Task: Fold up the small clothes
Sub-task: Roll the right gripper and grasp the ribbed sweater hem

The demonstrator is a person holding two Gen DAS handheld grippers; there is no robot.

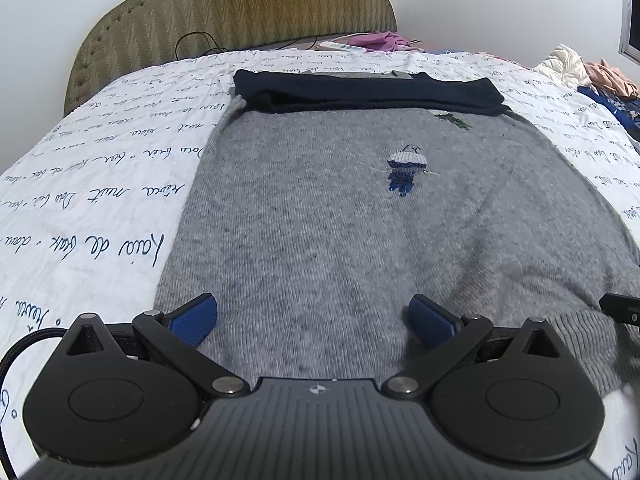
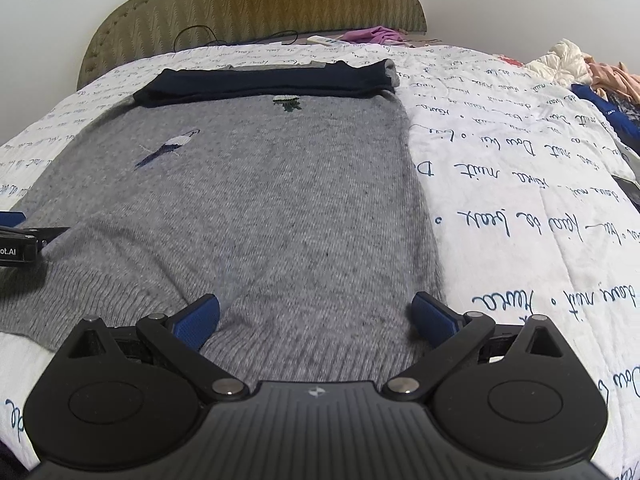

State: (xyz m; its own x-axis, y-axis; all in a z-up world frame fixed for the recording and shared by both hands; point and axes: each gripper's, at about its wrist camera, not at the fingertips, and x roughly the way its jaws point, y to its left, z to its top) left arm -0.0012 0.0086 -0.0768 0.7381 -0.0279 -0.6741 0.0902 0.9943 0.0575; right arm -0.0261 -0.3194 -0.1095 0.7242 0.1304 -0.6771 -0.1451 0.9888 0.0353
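A grey knitted sweater (image 1: 340, 220) lies flat on the bed, with small embroidered figures and its dark navy sleeves (image 1: 360, 90) folded across the far end. It also shows in the right wrist view (image 2: 256, 200). My left gripper (image 1: 314, 318) is open and empty, low over the sweater's near left part. My right gripper (image 2: 316, 318) is open and empty over the ribbed hem at the near right corner. The left gripper's tip shows at the left edge of the right wrist view (image 2: 20, 240).
The bed has a white quilt (image 1: 92, 168) with blue script writing and a tan padded headboard (image 1: 248, 0). A pile of clothes (image 1: 592, 76) lies at the far right. A pink garment (image 1: 380, 40) and a power strip (image 1: 340, 46) lie by the headboard.
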